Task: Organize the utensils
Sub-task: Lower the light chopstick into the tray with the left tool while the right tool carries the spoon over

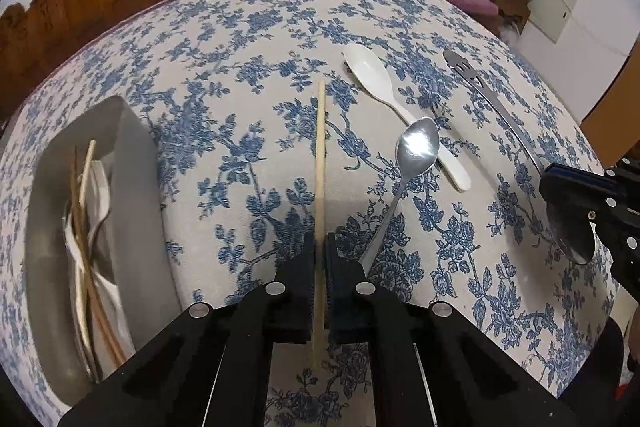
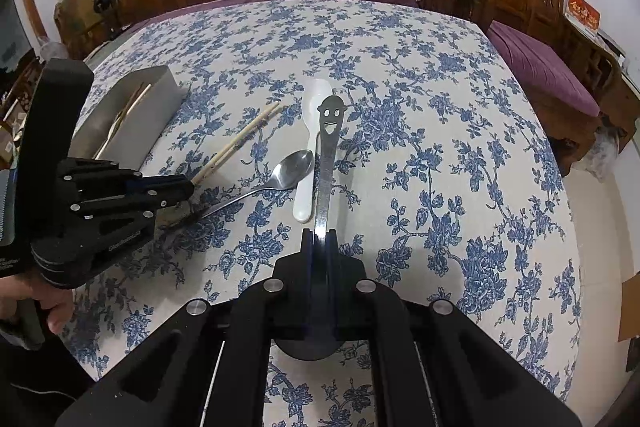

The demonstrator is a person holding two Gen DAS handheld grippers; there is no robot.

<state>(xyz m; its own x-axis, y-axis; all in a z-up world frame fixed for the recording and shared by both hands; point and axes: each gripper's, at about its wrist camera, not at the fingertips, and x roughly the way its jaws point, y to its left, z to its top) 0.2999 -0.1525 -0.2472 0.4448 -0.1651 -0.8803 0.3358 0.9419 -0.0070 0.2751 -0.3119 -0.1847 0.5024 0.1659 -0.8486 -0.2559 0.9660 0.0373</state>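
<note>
Chopstick [image 1: 320, 163] between left gripper [image 1: 320, 247] fingers [image 1: 307, 259]

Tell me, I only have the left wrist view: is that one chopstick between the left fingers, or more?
Observer: Two. The right wrist view shows a pair of chopsticks side by side, running in between the fingers of the left gripper.
Operator: Where exactly does the right gripper hold the big steel spoon?
Observer: The right gripper is shut on the handle of the smiley-handled spoon, just above its bowl.
Operator: Is anyone visible?
Observer: Only a hand, wrapped around the left gripper's handle.
</note>
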